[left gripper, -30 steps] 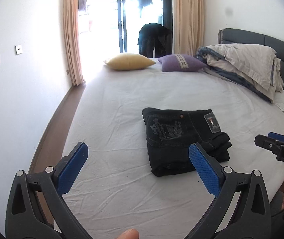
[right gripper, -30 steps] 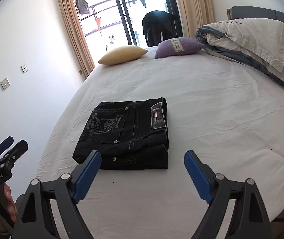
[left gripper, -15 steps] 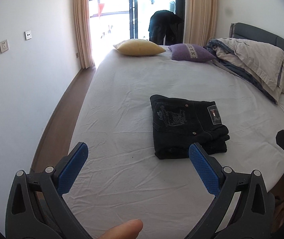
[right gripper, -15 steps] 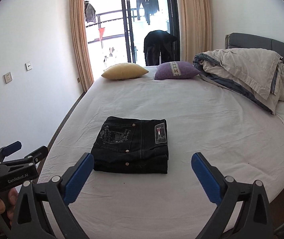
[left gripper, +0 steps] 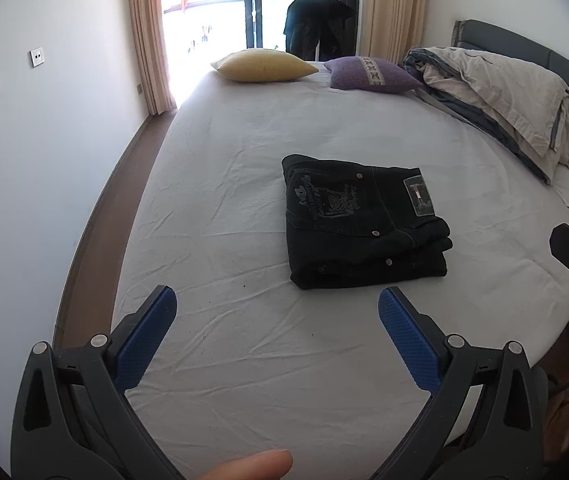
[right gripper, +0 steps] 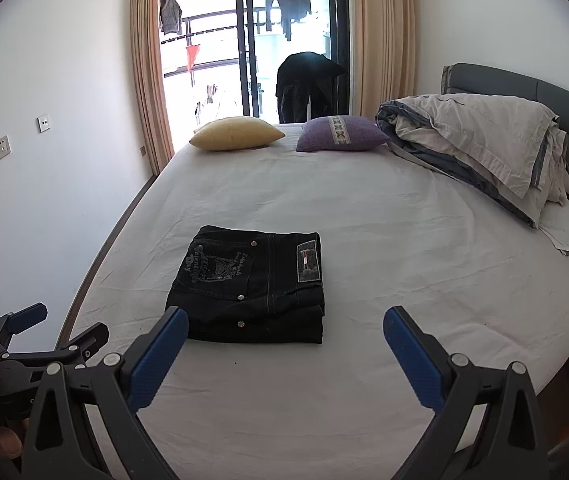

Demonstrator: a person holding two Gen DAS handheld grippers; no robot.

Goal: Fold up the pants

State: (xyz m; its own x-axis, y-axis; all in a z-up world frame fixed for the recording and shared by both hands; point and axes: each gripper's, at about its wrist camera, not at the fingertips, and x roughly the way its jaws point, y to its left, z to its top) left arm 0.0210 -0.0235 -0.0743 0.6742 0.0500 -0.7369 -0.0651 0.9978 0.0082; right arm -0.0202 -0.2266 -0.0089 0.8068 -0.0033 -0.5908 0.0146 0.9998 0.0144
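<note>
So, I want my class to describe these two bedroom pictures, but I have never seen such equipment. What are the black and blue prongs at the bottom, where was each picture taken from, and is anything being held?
There is no robot here. A person holds a hand-operated clamp in each hand, and each clamp carries a wide-angle camera looking forward along its two blue-padded fingers. One picture comes from the left gripper, the other from the right gripper; that is why the prongs frame the bottom of each view. The left gripper also shows at the left edge of the right view.

On the white bed sheet lie black pants, folded into a neat rectangle. Farther back are a yellow pillow, a purple pillow and a bundled duvet.

Both grippers are open, holding nothing and not touching the pants.
</note>
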